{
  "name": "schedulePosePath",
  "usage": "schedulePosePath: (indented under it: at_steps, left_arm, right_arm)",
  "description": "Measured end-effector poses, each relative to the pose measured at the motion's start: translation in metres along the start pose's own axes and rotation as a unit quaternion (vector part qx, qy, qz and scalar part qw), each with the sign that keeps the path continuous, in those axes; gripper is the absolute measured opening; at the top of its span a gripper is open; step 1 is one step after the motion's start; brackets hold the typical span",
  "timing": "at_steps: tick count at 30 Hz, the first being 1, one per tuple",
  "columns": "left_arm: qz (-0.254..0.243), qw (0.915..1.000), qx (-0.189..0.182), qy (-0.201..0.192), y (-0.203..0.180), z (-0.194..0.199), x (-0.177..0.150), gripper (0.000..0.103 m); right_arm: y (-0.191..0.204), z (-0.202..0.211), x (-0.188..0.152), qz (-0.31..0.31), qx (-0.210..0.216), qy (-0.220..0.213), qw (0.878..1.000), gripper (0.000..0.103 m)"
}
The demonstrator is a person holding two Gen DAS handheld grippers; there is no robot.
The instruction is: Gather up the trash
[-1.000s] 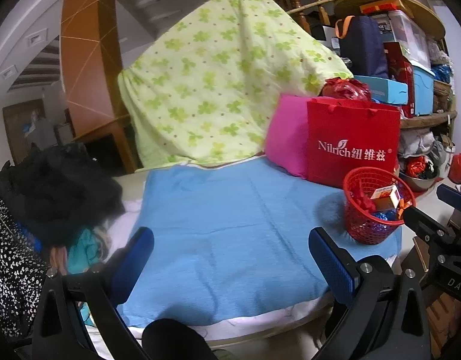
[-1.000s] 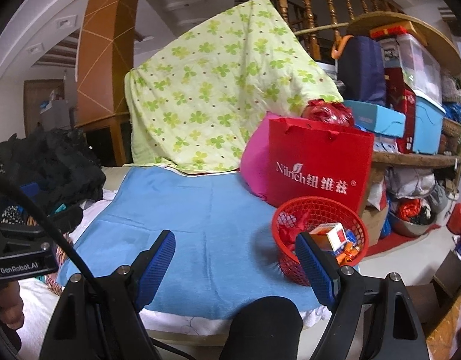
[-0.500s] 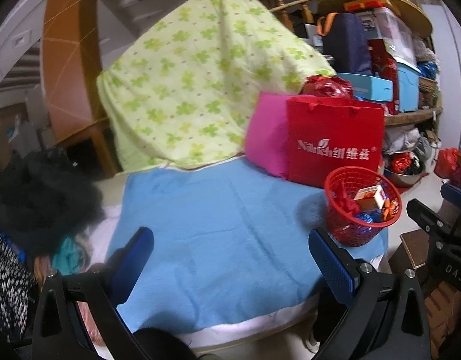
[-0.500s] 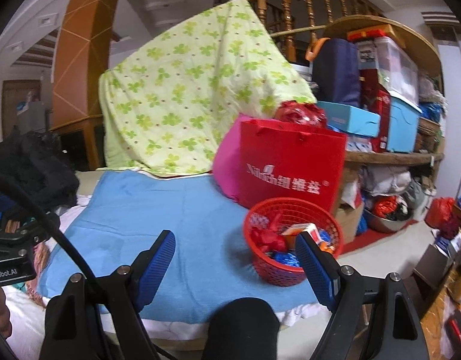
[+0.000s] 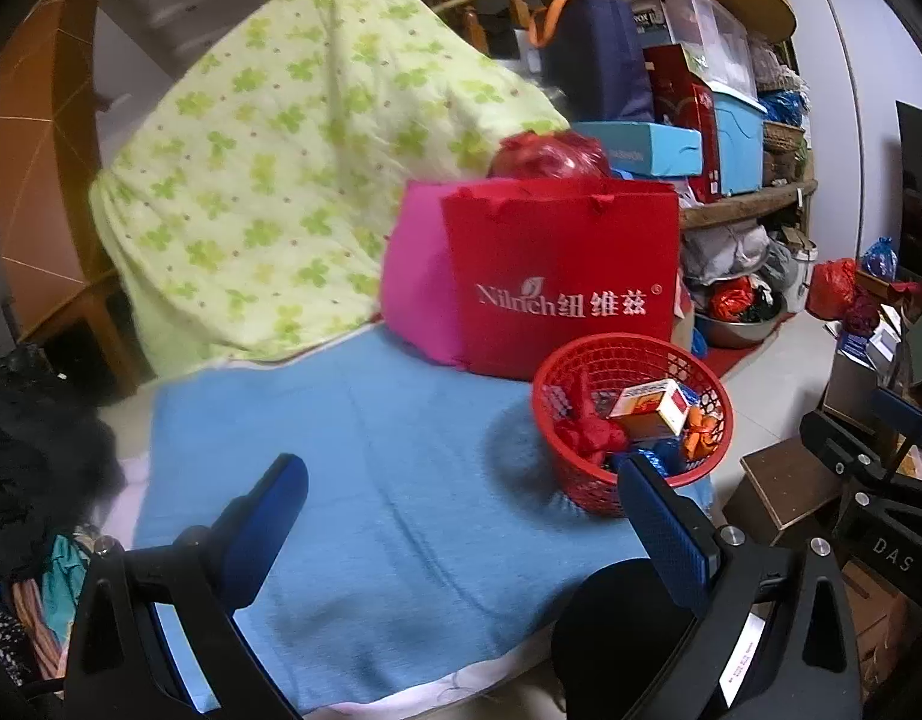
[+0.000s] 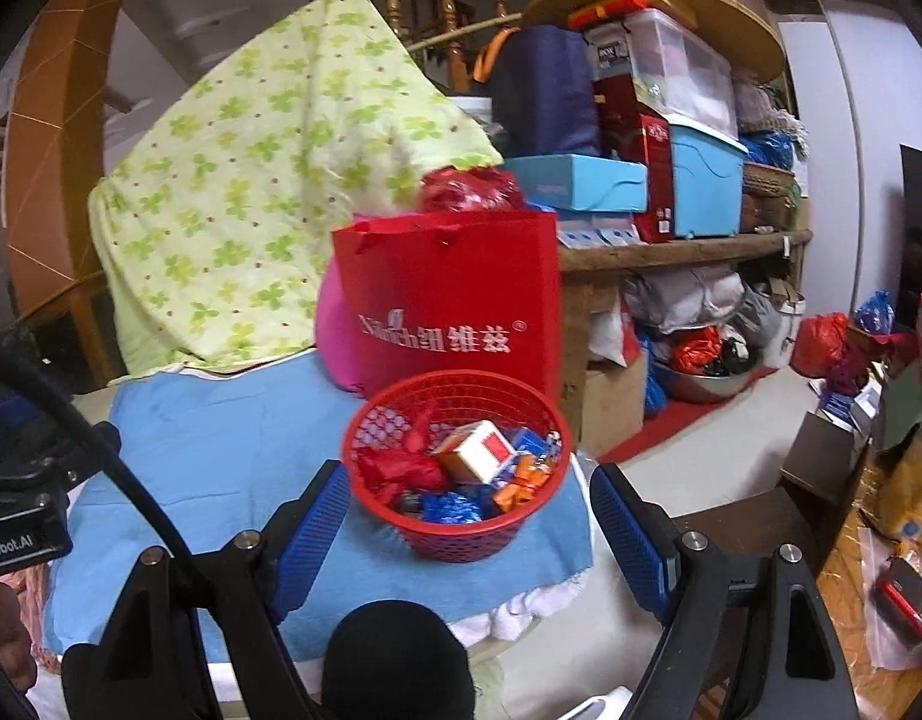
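A red mesh basket [image 5: 580, 480] [image 6: 508, 531] stands on the right end of the blue cloth [image 5: 365, 456] [image 6: 221, 450]. It holds a small white and red carton [image 5: 652, 408] [image 6: 478, 450], red crumpled wrappers [image 6: 401, 468], and blue and orange wrappers. My left gripper [image 5: 461, 516] is open and empty above the cloth, left of the basket. My right gripper [image 6: 469, 534] is open and empty, low in front of the basket, with the basket seen between its fingers.
A red paper bag [image 5: 556, 288] [image 6: 449, 300] and a pink cushion [image 5: 413, 282] stand behind the basket. A green patterned quilt [image 5: 293, 168] hangs at the back. Cluttered shelves [image 6: 670, 180] are at right. Dark clothes [image 5: 35, 450] lie at left.
Both views have swung to the right. The basket now sits nearer the middle of the right wrist view, between the fingers. Both grippers stayed open.
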State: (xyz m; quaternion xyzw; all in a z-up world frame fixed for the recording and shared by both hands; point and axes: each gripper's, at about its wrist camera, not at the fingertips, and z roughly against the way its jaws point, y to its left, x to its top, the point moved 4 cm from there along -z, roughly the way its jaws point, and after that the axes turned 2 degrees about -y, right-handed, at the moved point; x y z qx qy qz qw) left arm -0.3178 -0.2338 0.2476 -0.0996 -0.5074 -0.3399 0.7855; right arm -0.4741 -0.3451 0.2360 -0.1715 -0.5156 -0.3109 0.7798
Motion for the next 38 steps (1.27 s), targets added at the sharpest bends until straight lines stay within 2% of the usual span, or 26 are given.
schedulePosePath:
  at_steps: [18, 33, 35, 38]
  left_arm:
    - [-0.022, 0.9996, -0.014, 0.005, -0.009, -0.041, 0.009, 0.102]
    - [-0.017, 0.9989, -0.043, -0.003, 0.002, -0.048, 0.013, 0.102]
    - [-0.010, 0.9989, -0.045, -0.008, 0.008, -0.049, 0.012, 0.102]
    - [0.031, 0.9966, -0.075, -0.009, 0.037, -0.054, 0.003, 0.102]
  right_arm:
    - [-0.008, -0.049, 0.004, -0.013, -0.017, 0.023, 1.000, 0.085]
    - [0.010, -0.053, 0.011, 0.013, -0.039, 0.024, 0.999, 0.085]
    - [0.014, -0.054, 0.011, 0.014, -0.041, 0.024, 0.999, 0.085]
    - [0.033, -0.058, 0.013, 0.028, -0.016, 0.018, 0.999, 0.085]
